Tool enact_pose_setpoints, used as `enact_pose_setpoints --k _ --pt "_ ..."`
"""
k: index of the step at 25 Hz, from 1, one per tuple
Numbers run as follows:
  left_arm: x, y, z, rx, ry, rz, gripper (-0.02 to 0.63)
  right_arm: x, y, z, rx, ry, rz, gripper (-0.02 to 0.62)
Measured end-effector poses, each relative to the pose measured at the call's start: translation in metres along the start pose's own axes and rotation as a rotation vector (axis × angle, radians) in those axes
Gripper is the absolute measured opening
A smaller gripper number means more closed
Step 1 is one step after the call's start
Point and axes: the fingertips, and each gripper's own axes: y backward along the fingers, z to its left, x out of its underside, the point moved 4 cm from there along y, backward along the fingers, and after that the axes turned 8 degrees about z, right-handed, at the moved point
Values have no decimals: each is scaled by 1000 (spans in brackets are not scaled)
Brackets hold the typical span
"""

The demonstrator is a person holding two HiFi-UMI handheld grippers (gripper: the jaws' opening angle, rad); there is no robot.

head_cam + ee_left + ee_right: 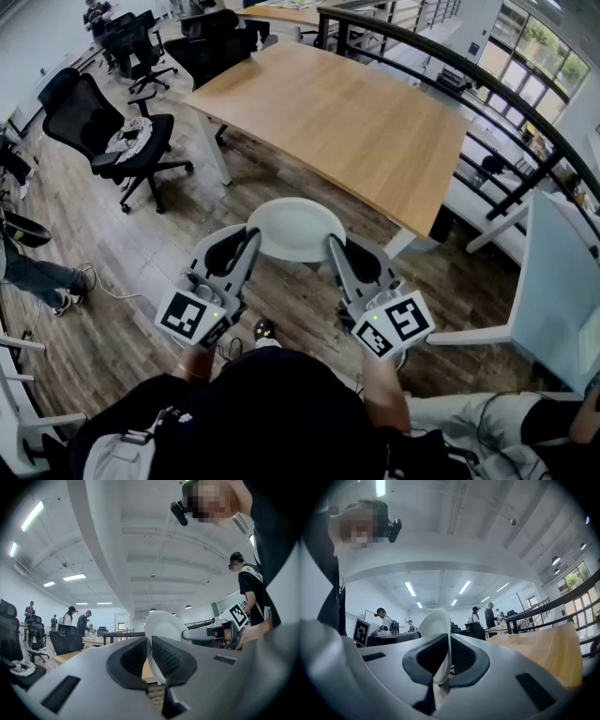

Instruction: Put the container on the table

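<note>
A shallow white container [295, 229], round like a bowl, hangs level in the air over the wooden floor, just short of the near edge of the light wooden table [347, 122]. My left gripper [251, 238] is shut on its left rim and my right gripper [332, 244] is shut on its right rim. In the left gripper view the container's [161, 627] thin rim runs edge-on between the black pads [169, 656]. The right gripper view shows the same: the container's [437, 620] rim pinched between the black pads [461, 656].
Black office chairs [103, 131] stand left of the table, more at the back. A black curved railing [506, 103] runs behind the table's right side. A white desk [558, 281] sits at the right. People stand in the background, one at the left edge [28, 267].
</note>
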Motion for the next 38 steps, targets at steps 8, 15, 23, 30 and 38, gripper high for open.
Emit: enact_pose_setpoints --k 8,15,23,30,38 --pt "6 11 0 -15 5 3 41 7 -1 8 -1 -15 -2 23" --pt "11 10 5 -18 10 7 41 10 -8 6 7 -11 19 23" --pt "15 1 29 -4 3 0 41 11 -32 0 24 -3 16 23" --pt "17 -15 70 16 4 1 41 7 -74 -11 46 -1 18 23" --pt "23 -22 118 33 5 -1 41 10 -120 -11 64 -4 22 23"
